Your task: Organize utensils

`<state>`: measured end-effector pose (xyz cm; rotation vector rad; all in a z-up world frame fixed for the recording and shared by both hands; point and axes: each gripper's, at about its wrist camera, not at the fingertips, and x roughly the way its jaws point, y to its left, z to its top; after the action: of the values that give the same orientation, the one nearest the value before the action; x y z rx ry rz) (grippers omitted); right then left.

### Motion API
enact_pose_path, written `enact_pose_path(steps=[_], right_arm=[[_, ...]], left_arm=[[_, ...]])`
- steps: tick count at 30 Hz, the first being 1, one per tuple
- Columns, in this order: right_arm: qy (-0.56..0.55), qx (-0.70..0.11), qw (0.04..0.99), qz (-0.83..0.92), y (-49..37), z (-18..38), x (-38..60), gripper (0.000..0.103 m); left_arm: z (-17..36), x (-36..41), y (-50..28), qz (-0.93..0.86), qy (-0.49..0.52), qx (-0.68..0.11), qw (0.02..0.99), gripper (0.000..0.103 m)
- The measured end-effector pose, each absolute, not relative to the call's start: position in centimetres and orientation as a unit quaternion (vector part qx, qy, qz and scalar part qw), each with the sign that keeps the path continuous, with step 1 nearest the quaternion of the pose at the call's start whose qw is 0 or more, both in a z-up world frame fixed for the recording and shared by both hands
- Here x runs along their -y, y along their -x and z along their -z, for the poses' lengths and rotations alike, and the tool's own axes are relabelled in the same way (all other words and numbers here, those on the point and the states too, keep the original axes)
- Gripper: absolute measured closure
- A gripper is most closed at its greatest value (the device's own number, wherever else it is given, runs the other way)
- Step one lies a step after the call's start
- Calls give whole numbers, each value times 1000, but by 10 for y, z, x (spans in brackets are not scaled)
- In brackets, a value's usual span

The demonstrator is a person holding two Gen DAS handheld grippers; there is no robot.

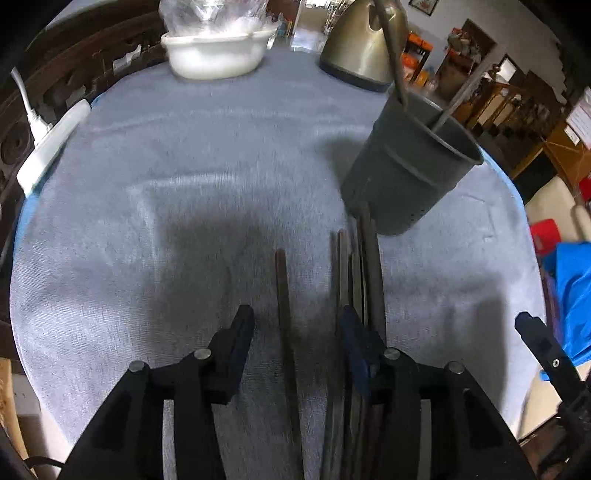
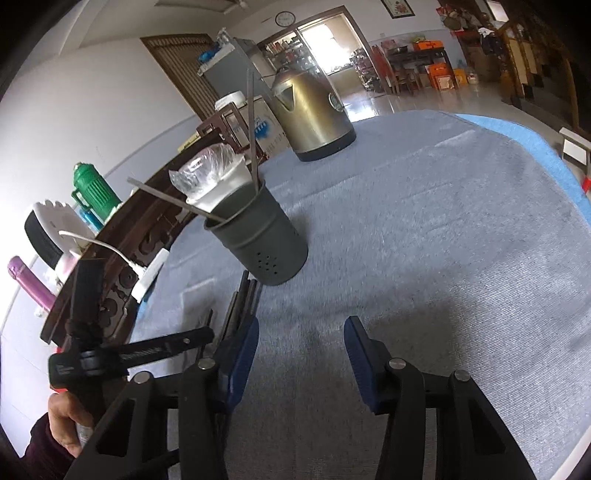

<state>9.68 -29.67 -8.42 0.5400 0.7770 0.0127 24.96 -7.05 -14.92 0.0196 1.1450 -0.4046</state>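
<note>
I couldn't read any text in either view. The kettle (image 2: 312, 110) carried a round badge, too small to make out. The black bar (image 2: 147, 352) of the other rig had white print, blurred. The wall clock (image 2: 284, 18) was too small for its numerals.

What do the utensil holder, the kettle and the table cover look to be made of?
Holder: probably matte dark grey plastic; moulded ribs, punched drain holes near the base. Kettle: brushed metal, brass-toned, with soft sheen and a dark base, likely plastic. Cover: grey-blue woven or ribbed cloth, with fine lines and creases.
</note>
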Motion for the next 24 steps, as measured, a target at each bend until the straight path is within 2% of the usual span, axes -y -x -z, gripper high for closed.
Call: enact_pose_path(steps=[9, 12, 21, 22, 23, 24], right_arm=[[-255, -388, 886, -7, -103, 92, 290, 51], [-250, -391, 886, -12, -105, 93, 284, 51], [-228, -408, 883, -49, -133, 100, 264, 51], [-229, -410, 881, -56, -138, 102, 261, 55], [-229, -414, 878, -69, -146, 105, 259, 65], [-228, -420, 875, -78, -153, 107, 256, 66]], left_arm=[[153, 86, -243, 185, -59, -518, 833, 47], [155, 84, -244, 183, -60, -516, 835, 43], [153, 59, -252, 186, -37, -529, 827, 43], [151, 54, -253, 200, -21, -530, 824, 43], [149, 52, -252, 209, -10, -529, 823, 43], [145, 47, -251, 218, 0, -527, 821, 43]])
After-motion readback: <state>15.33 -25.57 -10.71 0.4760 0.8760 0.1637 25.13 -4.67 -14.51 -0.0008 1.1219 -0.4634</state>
